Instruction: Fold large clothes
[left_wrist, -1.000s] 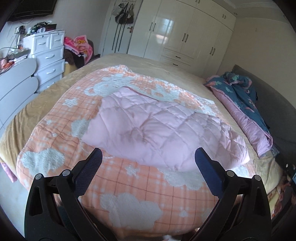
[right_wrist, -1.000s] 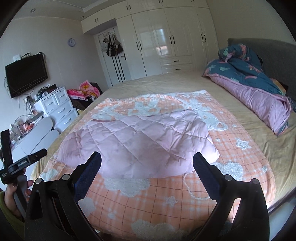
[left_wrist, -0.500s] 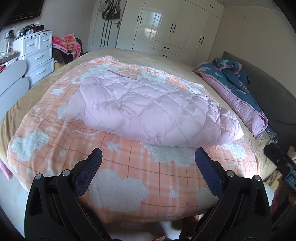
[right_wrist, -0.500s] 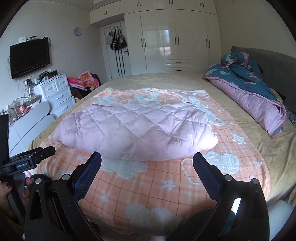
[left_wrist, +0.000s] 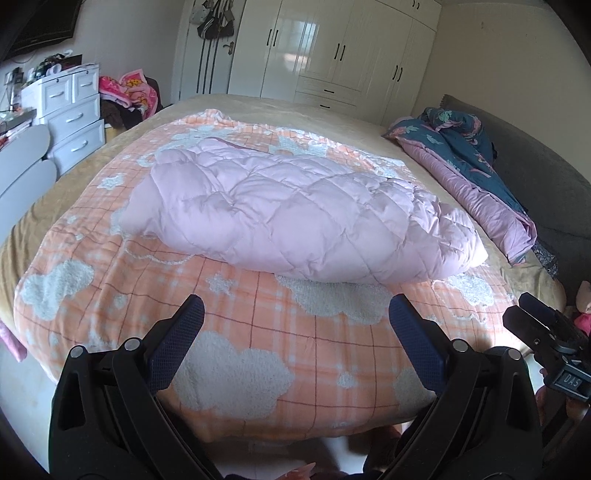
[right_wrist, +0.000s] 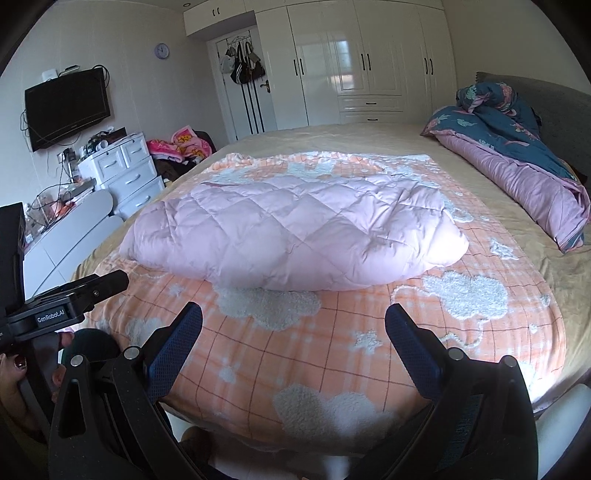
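The puffy pink quilted jacket (left_wrist: 295, 218) lies folded in the middle of the orange checked cloud-pattern blanket (left_wrist: 258, 332) on the bed; left claw (left_wrist: 295, 325) and right claw (right_wrist: 293, 325) both gape wide, empty, well short of it

Pale pink quilted jacket (left_wrist: 295, 214) (diamond stitch) on orange-check blanket (left_wrist: 280, 332) w/ white clouds; navy floral duvet (right_wrist: 498, 122), lilac underside.

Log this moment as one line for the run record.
left gripper: open, empty | right gripper: open, empty | pink quilted garment: lying on orange blanket, ungrasped | both off bed edge
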